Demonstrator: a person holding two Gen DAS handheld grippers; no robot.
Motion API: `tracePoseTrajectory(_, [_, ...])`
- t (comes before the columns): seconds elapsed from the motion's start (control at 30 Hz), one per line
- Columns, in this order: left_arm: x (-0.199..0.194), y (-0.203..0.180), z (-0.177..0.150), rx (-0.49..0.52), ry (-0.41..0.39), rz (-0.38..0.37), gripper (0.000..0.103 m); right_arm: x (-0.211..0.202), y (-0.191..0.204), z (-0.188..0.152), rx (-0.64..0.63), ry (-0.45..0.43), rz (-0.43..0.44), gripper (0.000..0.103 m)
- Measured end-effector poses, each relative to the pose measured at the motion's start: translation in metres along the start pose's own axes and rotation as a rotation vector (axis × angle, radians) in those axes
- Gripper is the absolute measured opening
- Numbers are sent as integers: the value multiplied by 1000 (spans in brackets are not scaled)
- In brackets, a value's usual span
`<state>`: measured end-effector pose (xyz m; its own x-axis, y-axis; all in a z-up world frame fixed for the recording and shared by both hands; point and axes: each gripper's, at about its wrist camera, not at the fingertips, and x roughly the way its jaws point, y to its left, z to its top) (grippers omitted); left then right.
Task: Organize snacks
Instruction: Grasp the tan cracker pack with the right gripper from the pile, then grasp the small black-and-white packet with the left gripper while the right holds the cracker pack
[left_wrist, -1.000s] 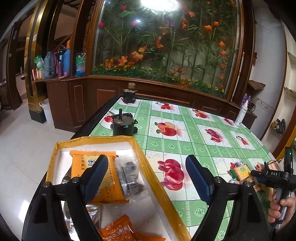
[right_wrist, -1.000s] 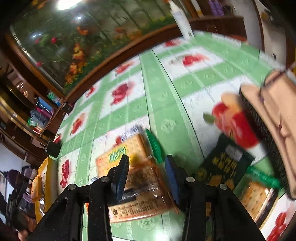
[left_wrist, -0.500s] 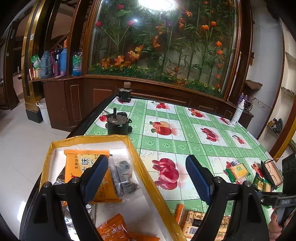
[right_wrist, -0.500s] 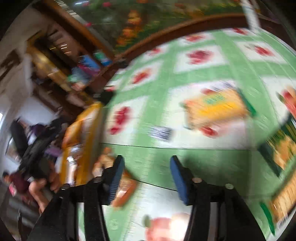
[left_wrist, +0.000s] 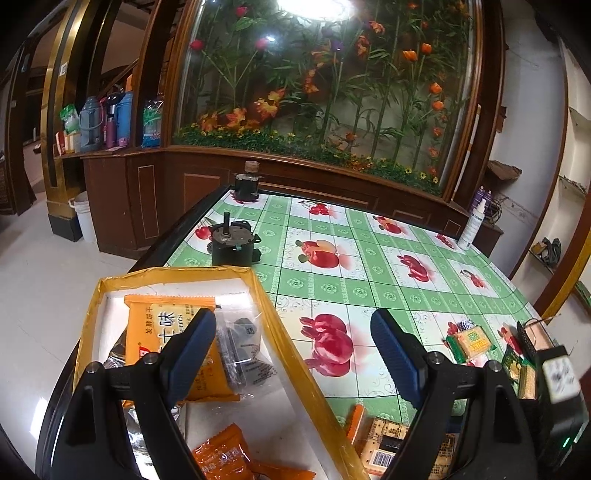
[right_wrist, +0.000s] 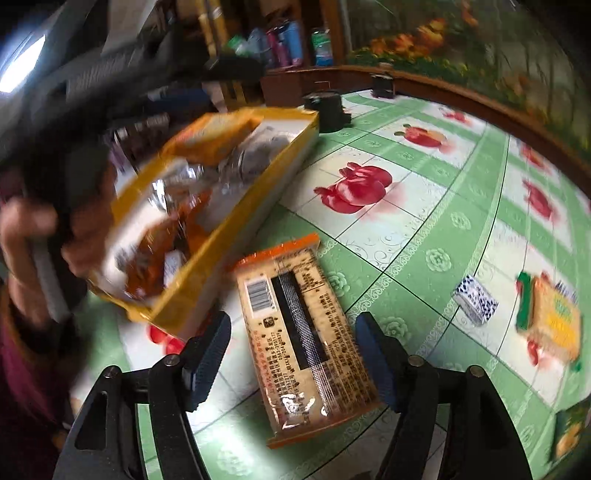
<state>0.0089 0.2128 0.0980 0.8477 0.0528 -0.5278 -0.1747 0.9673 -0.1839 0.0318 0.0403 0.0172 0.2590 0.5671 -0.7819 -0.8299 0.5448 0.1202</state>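
Orange-edged cracker pack (right_wrist: 303, 332) flat beside yellow box (right_wrist: 236, 206)

The left claw (left_wrist: 293, 350) hangs wide open with nothing between its blue ribbed pads, over the right wall of a shallow yellow-rimmed cardboard box (left_wrist: 295, 354) on the green fruit-print desk (left_wrist: 369, 291). Inside the box lie an orange biscuit packet (left_wrist: 155, 332), a clear bag of dark parts (left_wrist: 243, 354) just right of it, and crinkled orange sachets (left_wrist: 225, 454) at the near end. Just right of the box lies a tan barcoded cracker packet (left_wrist: 388, 439). Beyond the box stands a black cylindrical motor (left_wrist: 232, 247).
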Motion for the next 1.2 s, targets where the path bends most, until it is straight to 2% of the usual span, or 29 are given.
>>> tracePoseTrajectory(0.13, [1,-4,0,15,1,0,85,9,8,-6,-56,15,-66,76])
tracePoseTrajectory(0.17, [1,-4,0,14,1,-4,85,9,9,-6,-51,11,-68,64])
tracePoseTrajectory(0.2, [1,-4,0,12,1,-9,85,6,8,-6,-40,3,-74,58])
tracePoseTrajectory(0.33, [-2,-8,-1,8,1,-44,85,-11,-4,-10,51,-31,-54,58])
tracePoseTrajectory(0.43, [0,-23,-3,20,39,-87,85,-51,-26,-16,161,-150,-50,58])
tracePoseTrajectory(0.6, [11,-79,-7,80,153,-142,85,-114,-94,-34,444,-368,-180,58])
tracePoseTrajectory(0.73, [35,-121,-15,127,266,-115,83,-138,-132,-52,624,-447,-241,58])
tracePoseTrajectory(0.83, [57,-142,-24,127,351,-104,71,-151,-148,-62,715,-490,-205,58])
tracePoseTrajectory(0.87, [62,-148,-27,126,368,-104,71,-153,-151,-64,731,-496,-192,58])
tracePoseTrajectory(1.03, [84,-173,-43,176,406,-51,71,-159,-155,-66,761,-510,-174,58])
tracePoseTrajectory(1.2, [102,-181,-53,195,410,-21,71,-161,-156,-70,775,-523,-153,58])
